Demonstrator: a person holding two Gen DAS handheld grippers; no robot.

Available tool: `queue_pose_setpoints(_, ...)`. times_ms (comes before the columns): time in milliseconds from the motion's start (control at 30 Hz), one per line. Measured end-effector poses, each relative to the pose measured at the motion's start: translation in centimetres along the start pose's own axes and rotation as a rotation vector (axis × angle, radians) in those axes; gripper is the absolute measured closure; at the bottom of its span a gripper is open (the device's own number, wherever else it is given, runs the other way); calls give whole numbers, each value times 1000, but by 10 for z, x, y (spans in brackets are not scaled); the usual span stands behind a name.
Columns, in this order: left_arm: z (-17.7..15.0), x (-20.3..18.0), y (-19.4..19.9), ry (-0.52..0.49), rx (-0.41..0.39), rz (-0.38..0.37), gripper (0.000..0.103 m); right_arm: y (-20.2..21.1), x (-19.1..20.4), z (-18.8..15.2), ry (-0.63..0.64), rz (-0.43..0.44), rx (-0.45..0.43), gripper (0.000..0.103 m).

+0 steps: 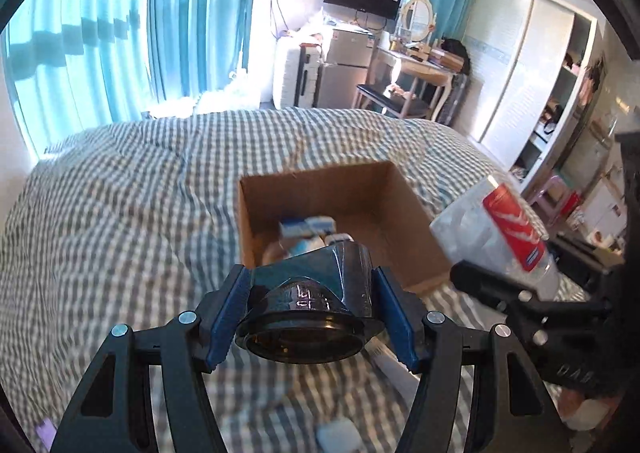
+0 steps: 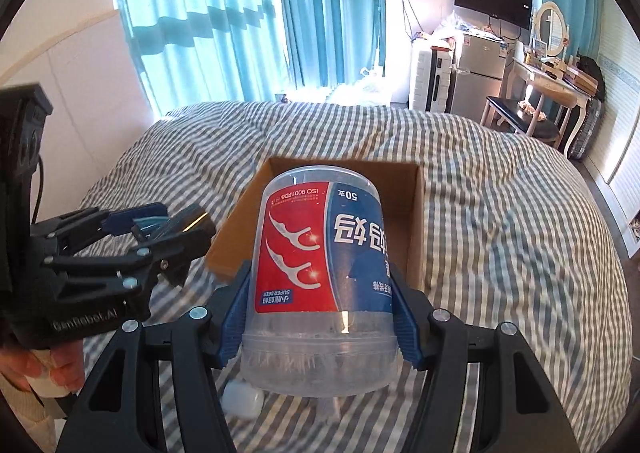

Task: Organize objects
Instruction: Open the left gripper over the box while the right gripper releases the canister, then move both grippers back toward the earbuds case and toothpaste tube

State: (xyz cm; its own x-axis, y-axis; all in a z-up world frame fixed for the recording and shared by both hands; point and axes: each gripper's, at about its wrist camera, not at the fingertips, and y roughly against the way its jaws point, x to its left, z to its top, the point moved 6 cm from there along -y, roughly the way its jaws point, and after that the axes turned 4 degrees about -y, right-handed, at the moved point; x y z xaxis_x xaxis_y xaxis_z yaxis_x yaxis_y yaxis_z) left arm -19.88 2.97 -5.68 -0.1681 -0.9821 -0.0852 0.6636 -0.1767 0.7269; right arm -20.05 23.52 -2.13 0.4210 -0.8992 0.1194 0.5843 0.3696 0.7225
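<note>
An open cardboard box (image 1: 360, 193) sits on the checked bed, also in the right wrist view (image 2: 414, 213); small blue-and-white items (image 1: 308, 231) lie inside. My left gripper (image 1: 310, 293) is shut on a dark translucent container (image 1: 316, 301), held just before the box's near edge. It also shows in the right wrist view (image 2: 168, 229). My right gripper (image 2: 320, 309) is shut on a clear floss-pick jar (image 2: 320, 273) with a red and blue label, upside down, above the bed near the box. The jar shows in the left wrist view (image 1: 504, 229) at the right.
The checked duvet (image 1: 120, 213) covers the bed. A small white case (image 2: 242, 399) lies on it under the grippers, also in the left wrist view (image 1: 338, 433). Curtains (image 1: 120, 33), a fridge (image 1: 344, 69), a dressing table (image 1: 420, 65) and a wardrobe (image 1: 532, 73) stand beyond.
</note>
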Motion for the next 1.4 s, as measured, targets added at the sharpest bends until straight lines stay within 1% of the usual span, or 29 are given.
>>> queue_pose_setpoints(100, 16, 7, -18, 4, 5, 4, 38, -17, -8, 22, -6, -5, -5, 42)
queue_pose_setpoints(233, 34, 16, -43, -9, 3, 37, 38, -43, -19, 43, -21, -4, -1, 42)
queue_pose_setpoints(300, 40, 20, -56, -10, 7, 48, 38, -56, -25, 51, -34, -3, 8, 42)
queue_pose_setpoints(467, 47, 27, -89, -14, 43, 57, 38, -90, -35, 71, -48, -7, 27, 42)
queue_pose_setpoints(567, 48, 26, -106, -20, 62, 52, 38, -110, -38, 75, -52, -11, 45, 42)
queue_pose_setpoints(767, 40, 23, -133, -17, 84, 26, 38, -139, -46, 70, -75, -16, 85, 42)
queue_pose_setpoints(933, 33, 20, -147, -44, 100, 17, 38, -147, -54, 65, -81, -47, 94, 41)
queue_pose_setpoints(1033, 33, 15, -149, -63, 96, -3, 38, -146, -56, 68, -89, -56, 80, 41)
queue_pose_setpoints(1100, 33, 10, -148, -80, 91, -17, 36, -142, -58, 69, -99, -54, 71, 41)
queue_pose_setpoints(1133, 32, 7, -147, -91, 89, -12, 35, -140, -58, 70, -101, -54, 66, 40)
queue_pose_setpoints(1200, 32, 3, -144, -110, 79, 13, 26, -135, -57, 72, -103, -53, 58, 39)
queue_pose_setpoints(1233, 32, 1, -142, -120, 69, 25, 23, -131, -58, 73, -107, -54, 50, 39)
queue_pose_setpoints(1300, 33, -1, -135, -121, 61, 31, 22, -123, -59, 75, -115, -57, 36, 39)
queue_pose_setpoints(1400, 35, -3, -122, -101, 61, 43, 22, -100, -61, 78, -133, -73, -8, 39)
